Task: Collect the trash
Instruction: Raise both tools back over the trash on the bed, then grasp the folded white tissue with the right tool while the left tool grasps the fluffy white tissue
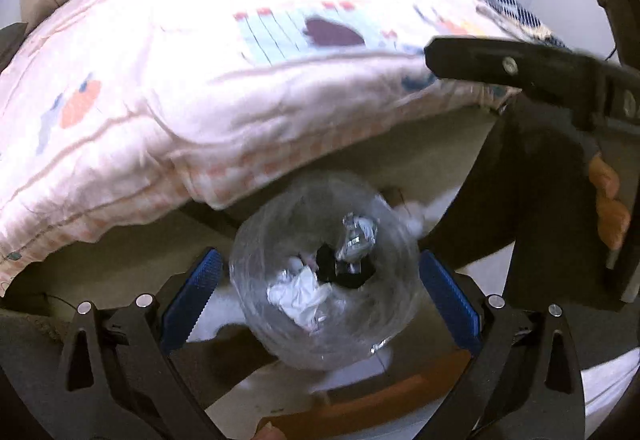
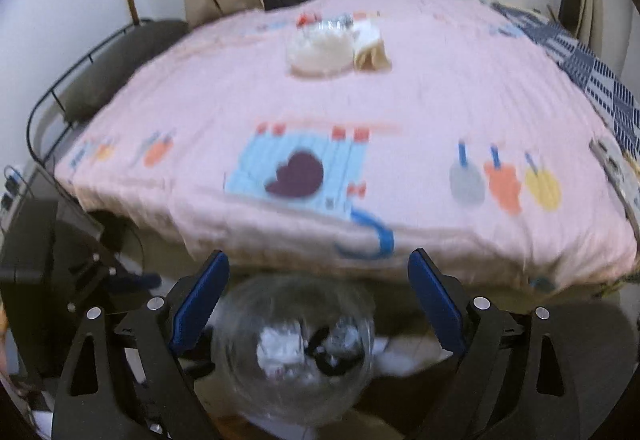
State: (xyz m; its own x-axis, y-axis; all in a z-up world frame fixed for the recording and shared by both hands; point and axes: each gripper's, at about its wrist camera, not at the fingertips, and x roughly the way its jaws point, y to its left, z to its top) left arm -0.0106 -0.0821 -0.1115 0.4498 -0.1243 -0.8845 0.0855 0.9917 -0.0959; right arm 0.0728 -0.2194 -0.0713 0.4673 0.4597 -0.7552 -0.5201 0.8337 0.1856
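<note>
**Clear bag of trash hung below the bed's edge**

A bed [image 2: 420,88] under a pink quilt [image 2: 224,96] with cartoon patches filled the room, a blue patterned blanket [image 2: 596,80] at its far right side. On the quilt far from the cameras lay a pale round container [image 2: 320,52] touching a crumpled brown paper bag [image 2: 372,54]; motion blur hid their details. Below the near edge of the bed hung a clear plastic bag [image 1: 324,276], holding crumpled white paper [image 1: 300,294] and a foil scrap [image 1: 358,236]. The left claw [image 1: 320,292] was spread wide, the bag between its blue pads [image 1: 196,292] but apart from them. The right claw [image 2: 318,304] was also wide open, holding nothing, above the bag.
</note>
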